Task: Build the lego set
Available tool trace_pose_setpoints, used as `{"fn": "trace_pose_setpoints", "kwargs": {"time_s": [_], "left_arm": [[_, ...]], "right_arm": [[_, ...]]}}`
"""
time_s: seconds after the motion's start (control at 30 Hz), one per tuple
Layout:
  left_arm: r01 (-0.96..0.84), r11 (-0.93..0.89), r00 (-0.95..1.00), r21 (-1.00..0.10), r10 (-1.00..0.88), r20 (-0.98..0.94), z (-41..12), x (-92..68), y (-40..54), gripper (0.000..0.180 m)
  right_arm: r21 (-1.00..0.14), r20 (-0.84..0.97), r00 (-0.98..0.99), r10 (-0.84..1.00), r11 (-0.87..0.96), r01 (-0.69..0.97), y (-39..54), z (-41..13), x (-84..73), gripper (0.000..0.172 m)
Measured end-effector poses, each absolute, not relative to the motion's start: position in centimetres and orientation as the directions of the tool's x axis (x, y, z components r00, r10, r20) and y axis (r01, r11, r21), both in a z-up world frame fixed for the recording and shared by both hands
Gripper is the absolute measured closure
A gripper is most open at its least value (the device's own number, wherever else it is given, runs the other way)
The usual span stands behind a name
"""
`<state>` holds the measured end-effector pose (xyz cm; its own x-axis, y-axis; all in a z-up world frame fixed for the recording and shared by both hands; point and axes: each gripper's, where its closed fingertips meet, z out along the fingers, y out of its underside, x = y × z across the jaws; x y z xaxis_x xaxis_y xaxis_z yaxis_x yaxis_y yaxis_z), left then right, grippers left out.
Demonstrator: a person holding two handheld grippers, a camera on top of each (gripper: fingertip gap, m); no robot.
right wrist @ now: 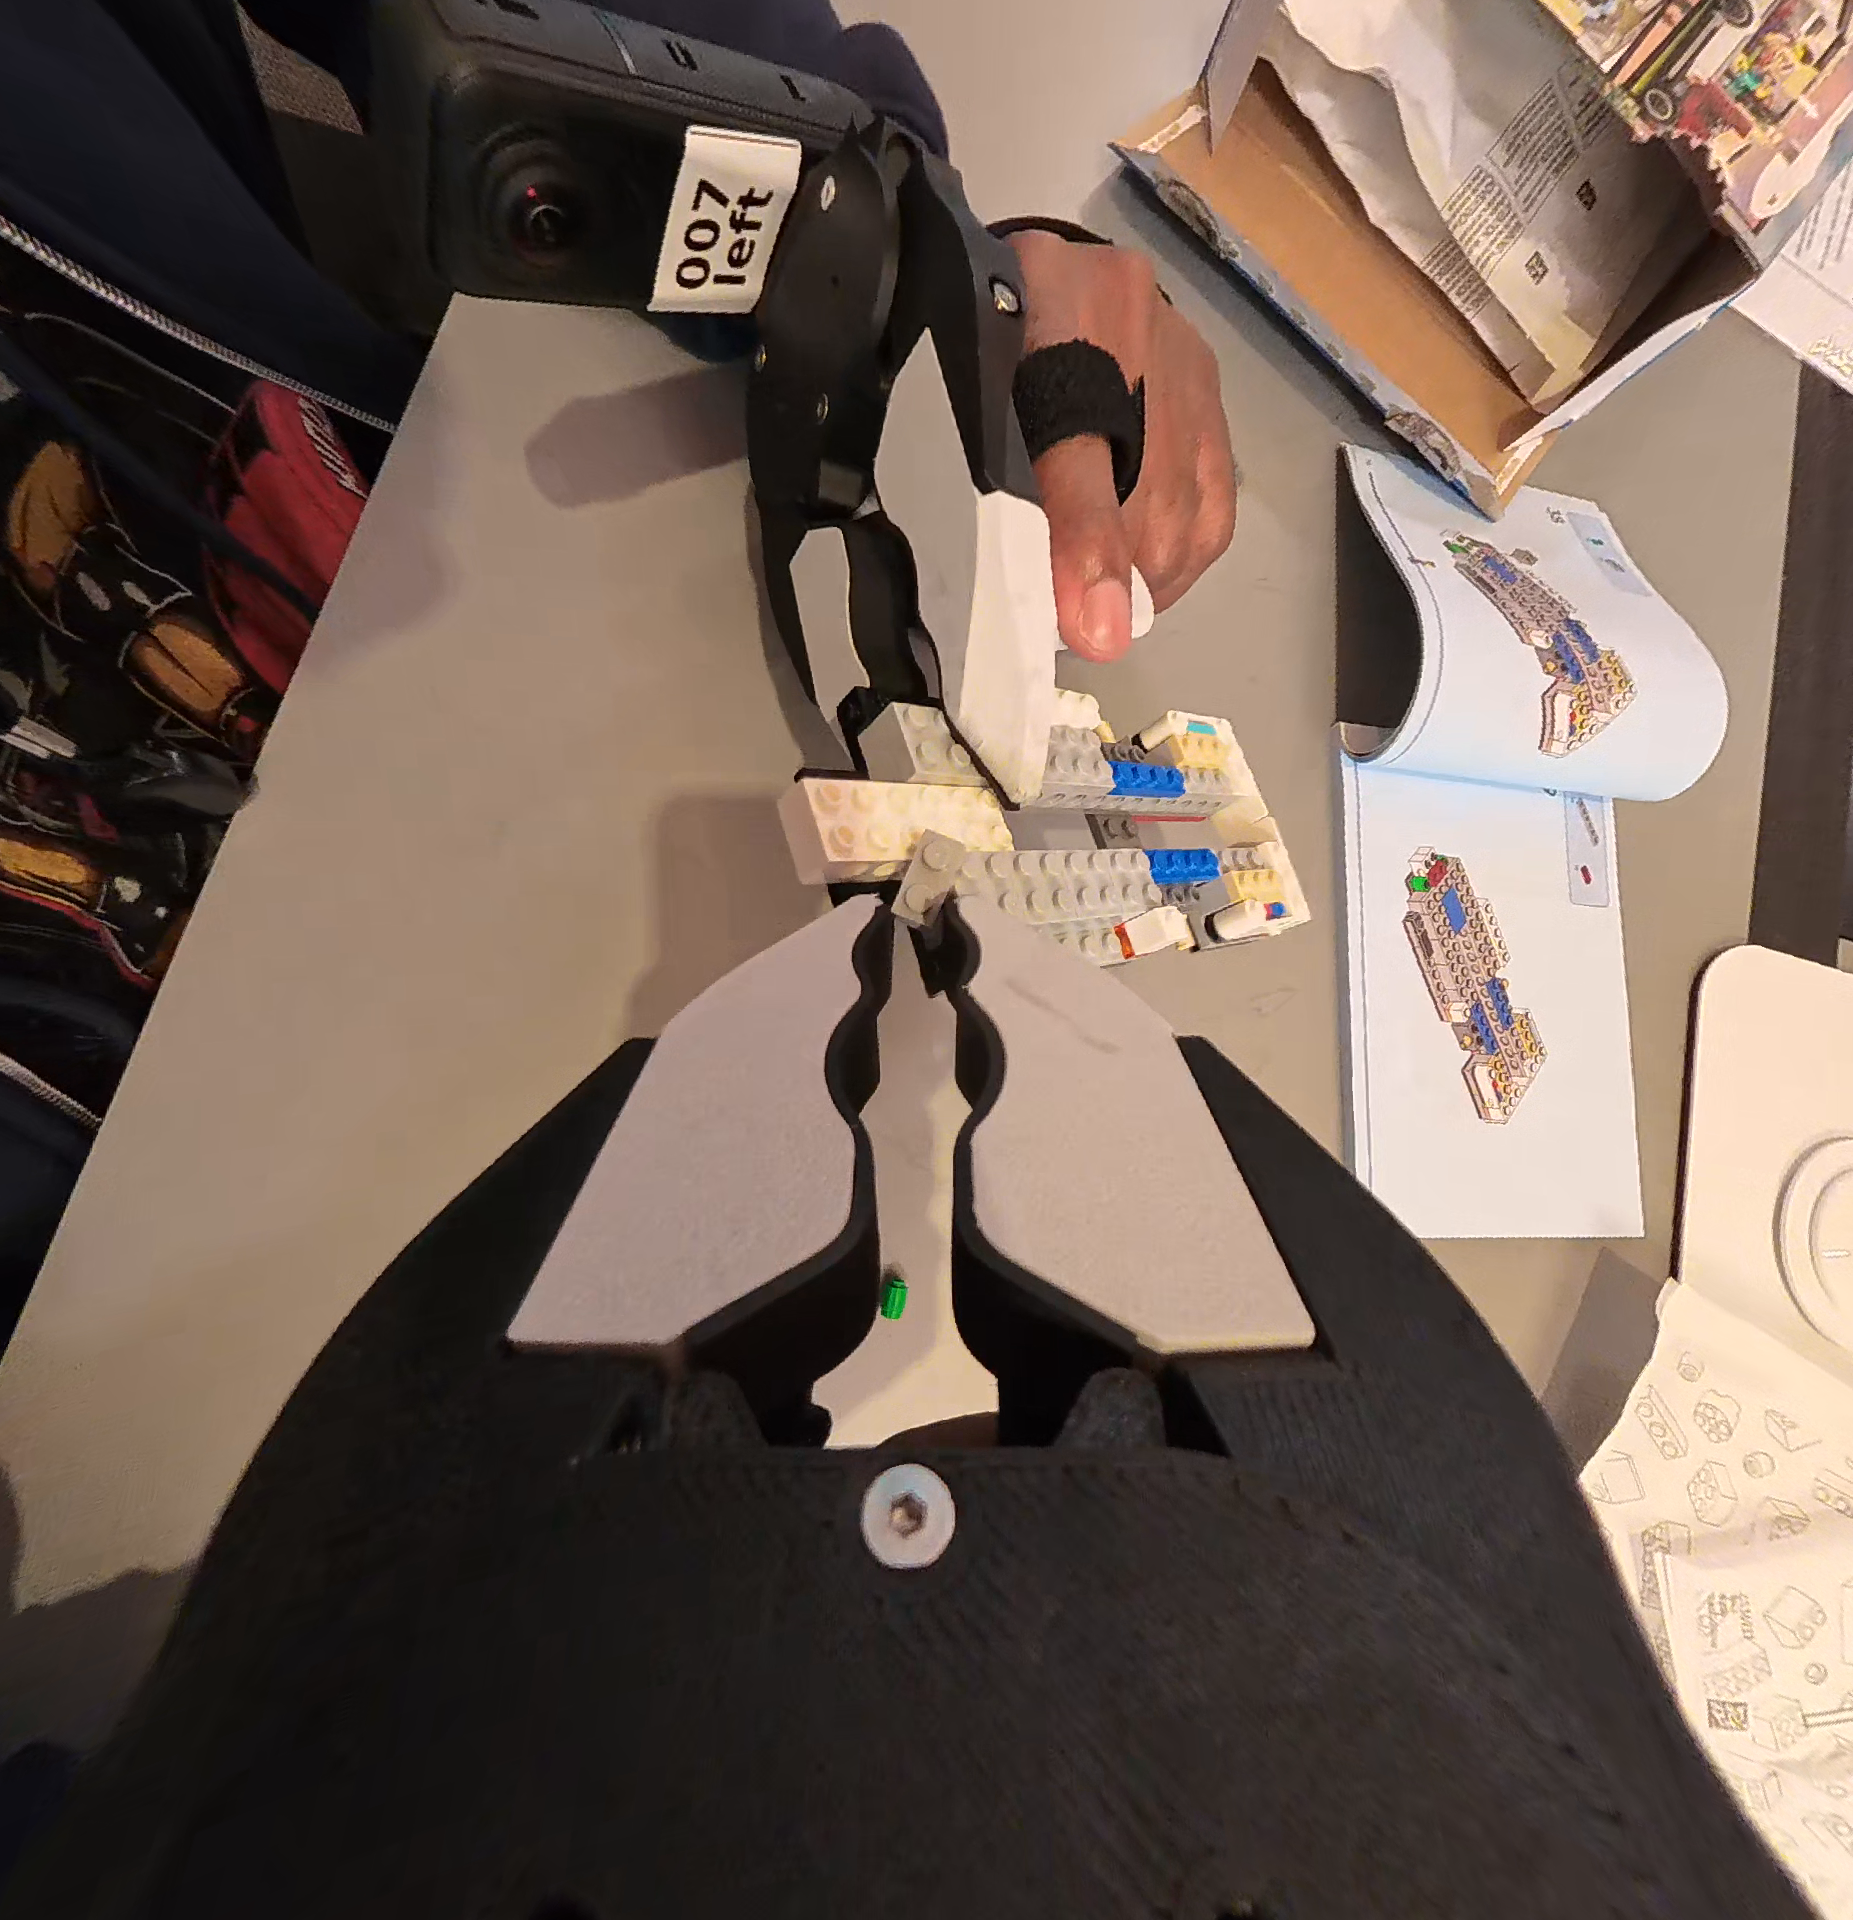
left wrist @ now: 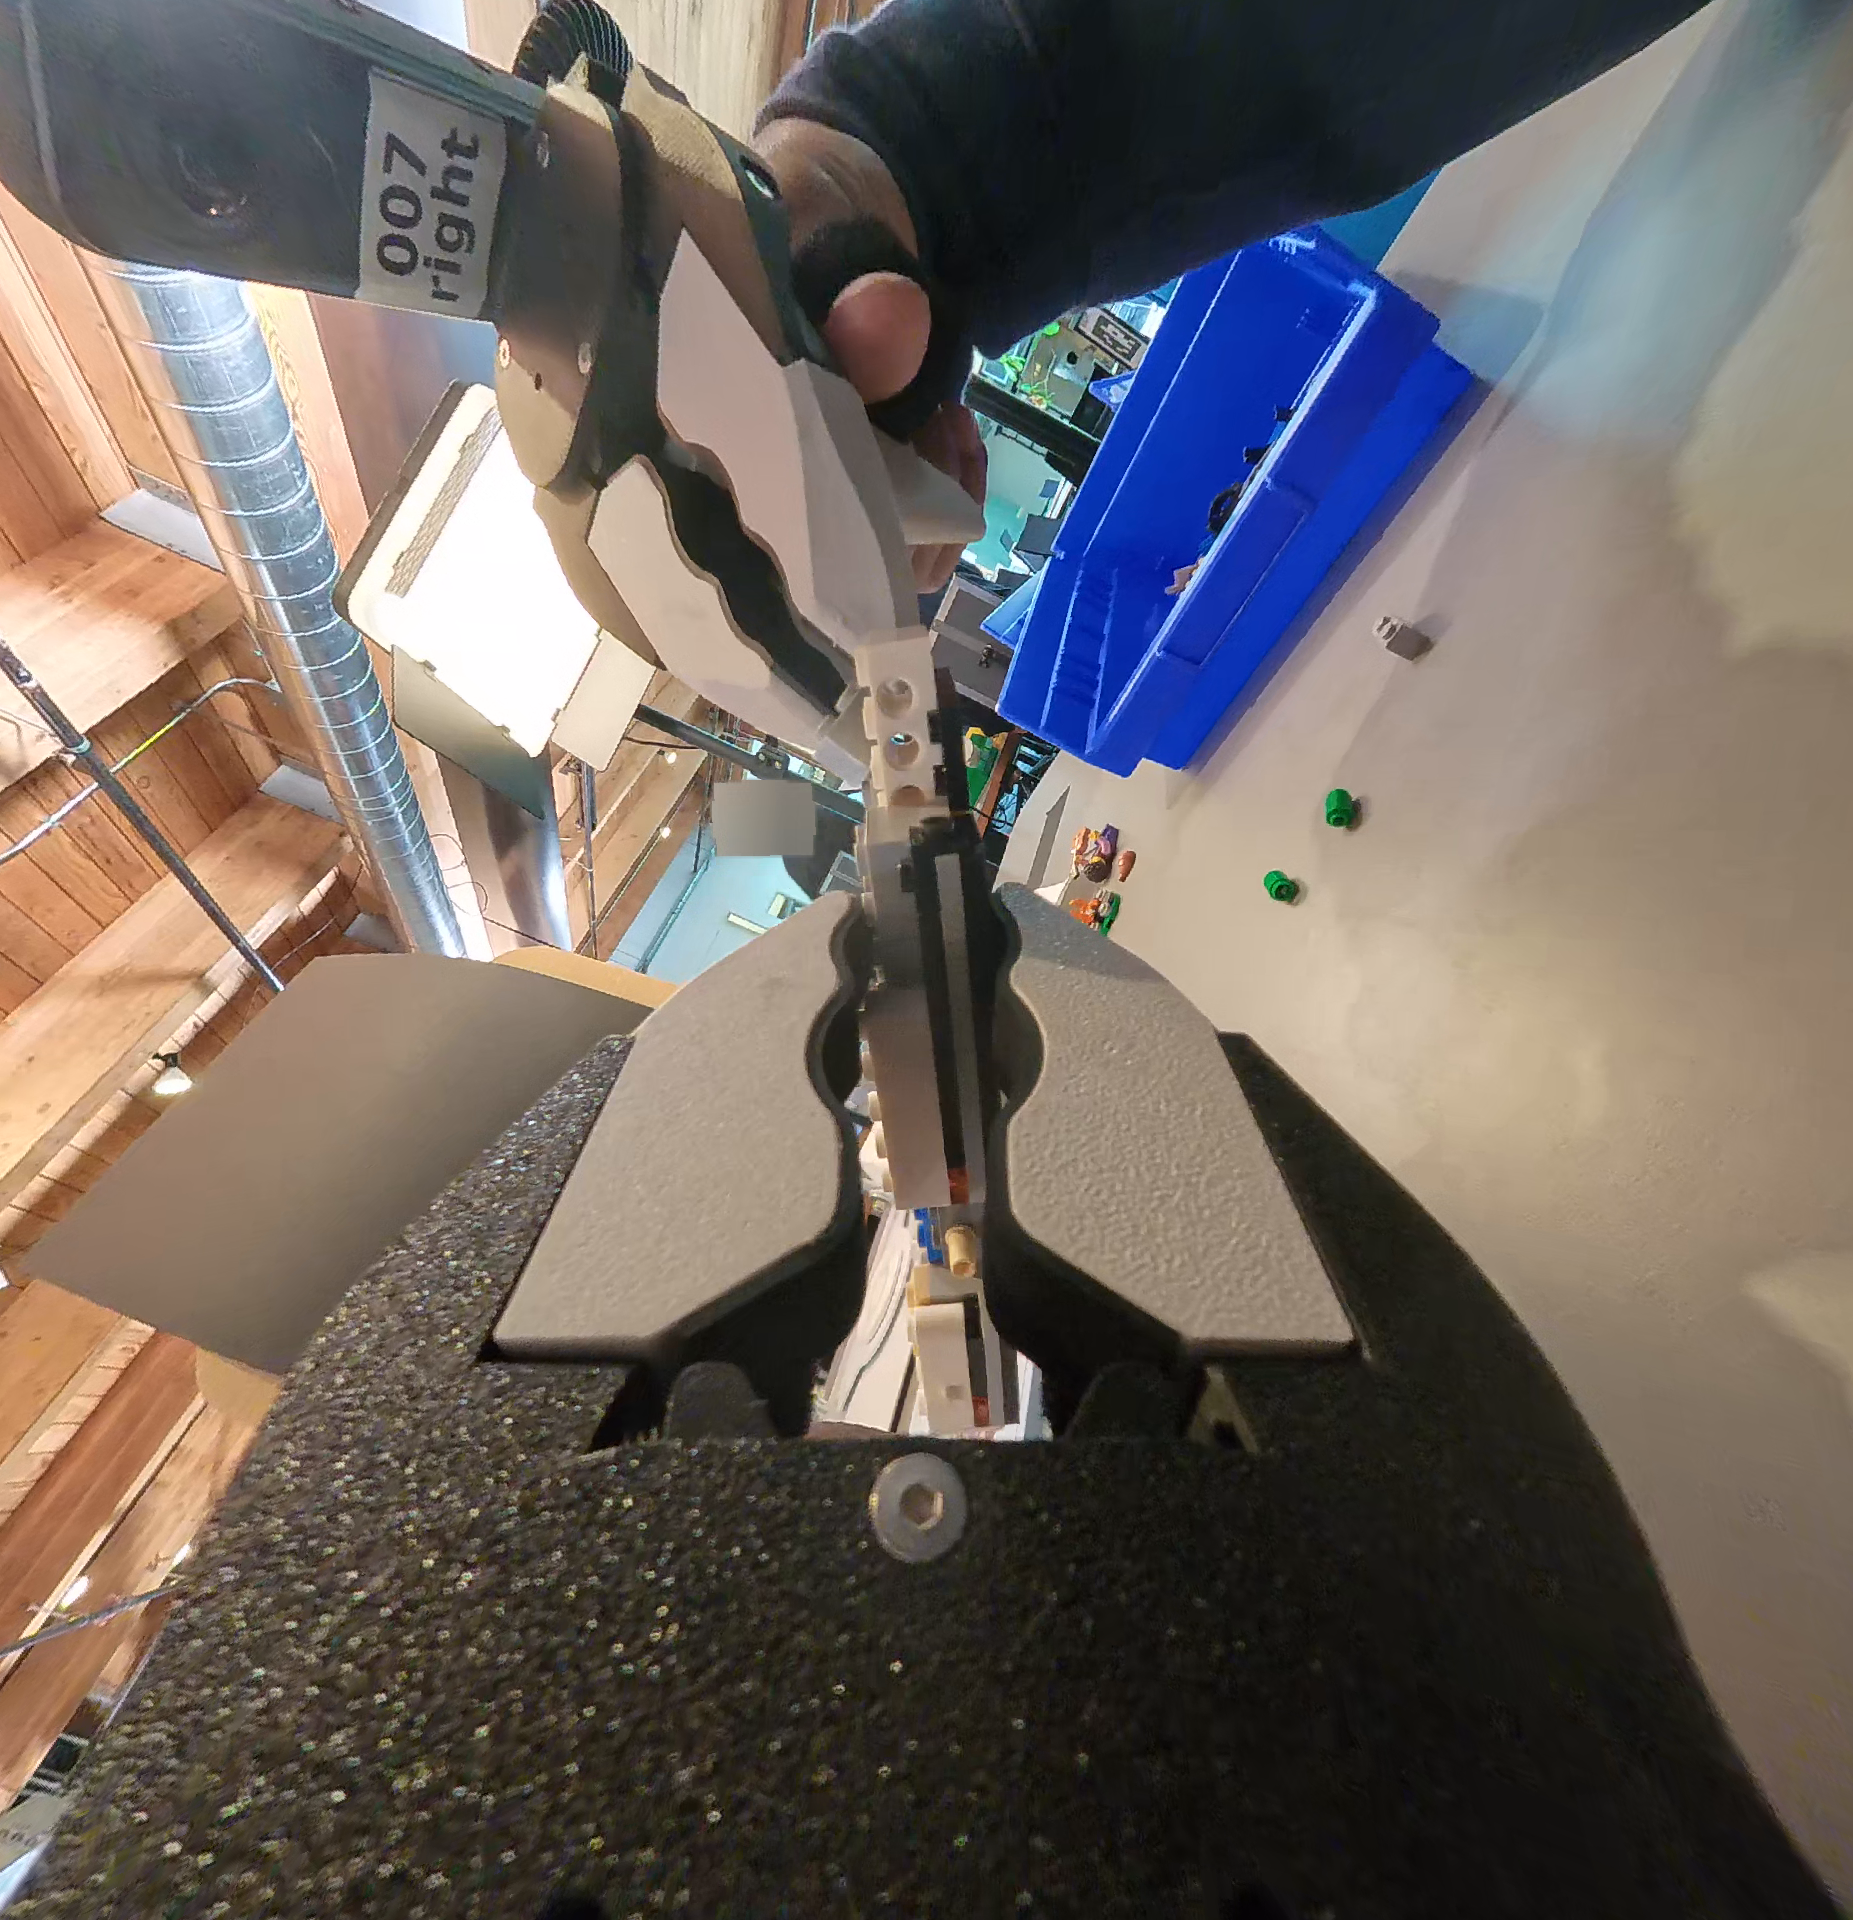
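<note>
My left gripper (left wrist: 927, 925) is shut on a brick model (left wrist: 917, 1039) of white, grey and black bricks and holds it edge-on, off the table. In the right wrist view the model (right wrist: 1098, 883) shows its studded top with blue and tan bricks, and the left gripper (right wrist: 943, 748) clamps its left part. My right gripper (right wrist: 917, 925) is shut on a small grey plate (right wrist: 932, 878) with a dark piece under it. The plate touches the model's near edge beside a long white brick (right wrist: 870, 821). The right gripper also shows in the left wrist view (left wrist: 870, 675), at the model's far end.
A blue bin (left wrist: 1244, 488), two green studs (left wrist: 1340, 808) and small figure parts (left wrist: 1098, 852) lie on the grey table. An open instruction booklet (right wrist: 1493, 935), a torn cardboard box (right wrist: 1421, 260), a printed paper bag (right wrist: 1753, 1558) and a green stud (right wrist: 893, 1299) are nearby. Both grippers' tips are close together, under 4 cm apart.
</note>
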<state>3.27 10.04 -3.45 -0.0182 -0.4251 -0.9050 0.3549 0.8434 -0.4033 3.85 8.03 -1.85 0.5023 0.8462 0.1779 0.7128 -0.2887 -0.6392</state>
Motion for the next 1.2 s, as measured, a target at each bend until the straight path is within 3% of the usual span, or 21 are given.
{"fn": "trace_pose_setpoints", "kwargs": {"time_s": [0.43, 0.67, 1.2], "left_arm": [[0.358, 0.837, -0.015, -0.413, -0.437, -0.899, -3.3, 3.1, 10.0, 0.161], [0.369, 0.842, -0.033, -0.393, -0.411, -0.911, -3.7, 3.0, 9.4, 0.161], [0.355, 0.839, -0.035, -0.412, -0.428, -0.903, -3.7, 3.1, 9.8, 0.16]], "right_arm": [[-0.659, 0.156, 0.493, 0.856, -0.281, 0.698, 7.7, -1.7, 3.9, 0.163], [-0.617, 0.125, 0.459, 0.88, -0.293, 0.73, 6.7, -2.6, 3.6, 0.163], [-0.615, 0.184, 0.498, 0.847, -0.296, 0.731, 7.5, -2.2, 3.8, 0.161]]}}
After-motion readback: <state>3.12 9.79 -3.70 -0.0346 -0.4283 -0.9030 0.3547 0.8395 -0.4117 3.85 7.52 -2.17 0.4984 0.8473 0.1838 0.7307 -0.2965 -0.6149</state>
